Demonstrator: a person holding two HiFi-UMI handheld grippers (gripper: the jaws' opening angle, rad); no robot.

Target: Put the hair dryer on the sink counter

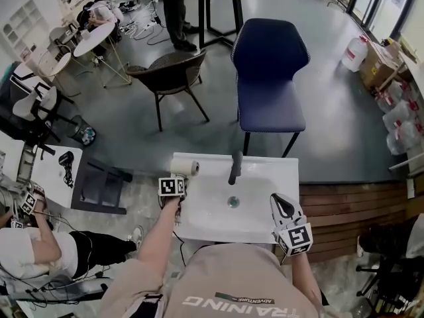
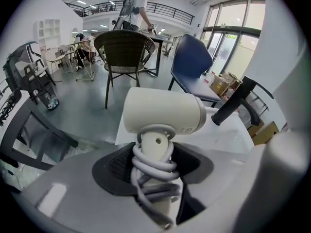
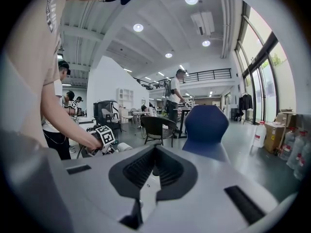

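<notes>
Dryer (image 2: 165, 113) is clamped by its cord-wound handle in my left tool (image 2: 155, 166), with the barrel over the back-left corner of the surface (image 1: 190, 220), beside the sink (image 1: 260, 196); I can't tell if it touches down. If I let go here, the round barrel could roll off that near edge, or the cord loops could catch a jaw as I draw back. My right tool (image 1: 282, 205), jaws together on nothing, hangs at the front right. Count: 1 dryer, 1 faucet (image 1: 235, 167), 1 sink, 2 tools.
</notes>
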